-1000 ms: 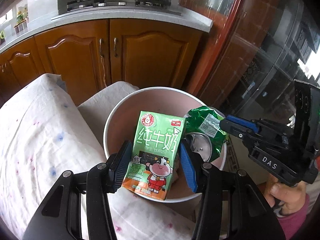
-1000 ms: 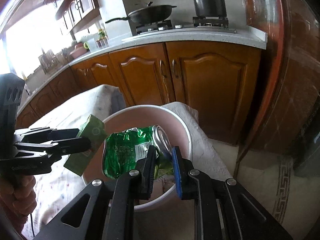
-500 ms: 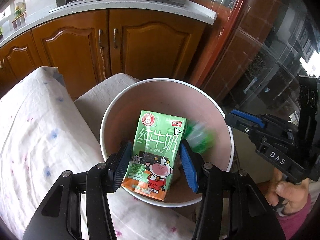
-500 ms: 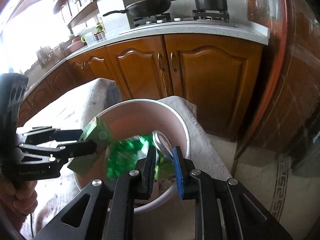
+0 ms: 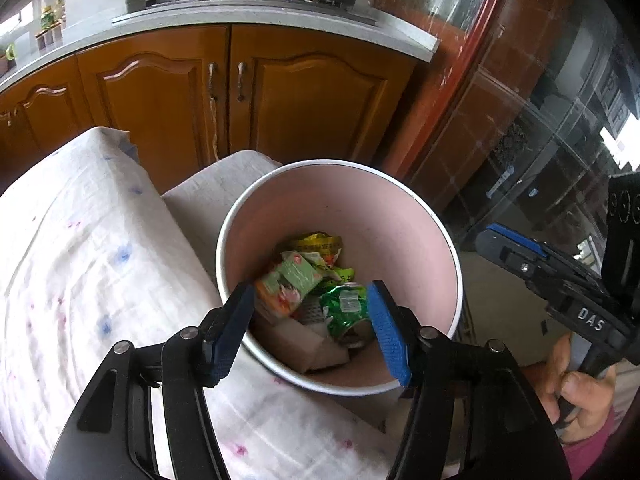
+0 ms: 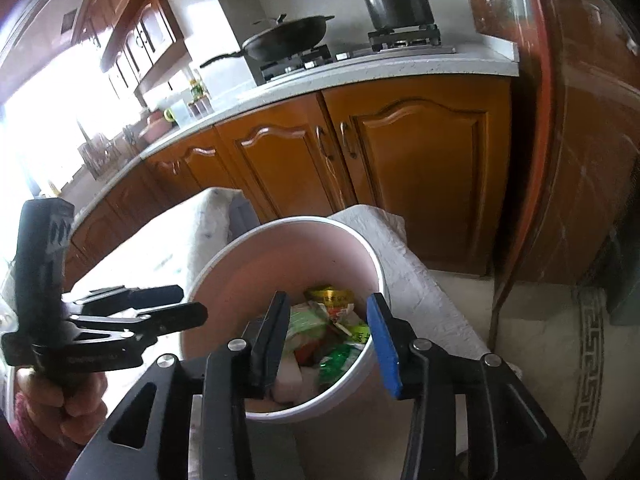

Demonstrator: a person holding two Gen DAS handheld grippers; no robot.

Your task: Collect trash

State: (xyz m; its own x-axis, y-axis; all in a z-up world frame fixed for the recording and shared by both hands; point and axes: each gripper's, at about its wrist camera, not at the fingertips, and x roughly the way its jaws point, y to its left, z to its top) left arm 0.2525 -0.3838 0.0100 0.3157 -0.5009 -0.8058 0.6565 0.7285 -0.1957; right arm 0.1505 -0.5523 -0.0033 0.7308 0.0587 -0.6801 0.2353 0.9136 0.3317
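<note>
A pink waste bin [image 5: 392,216] with a white rim stands beside the cloth-covered table; it also shows in the right wrist view [image 6: 320,248]. Inside lie the green milk carton [image 5: 292,280], the crushed green can [image 5: 344,308], a yellow wrapper [image 5: 320,242] and a white box [image 5: 300,344]. My left gripper [image 5: 312,320] is open and empty above the bin's near rim. My right gripper [image 6: 328,340] is open and empty above the bin from the other side; it shows at the right of the left wrist view [image 5: 516,248].
A table under a white cloth with coloured dots [image 5: 80,264] lies left of the bin. Wooden kitchen cabinets [image 5: 224,92] stand behind, with a wok [image 6: 288,40] and a pot [image 6: 400,4] on the stove. A glass-fronted wooden cabinet [image 5: 500,120] is at the right.
Both grippers opened. The crushed can fell from the right gripper into the bin, then the milk carton fell from the left gripper. Both now lie among the trash inside.
</note>
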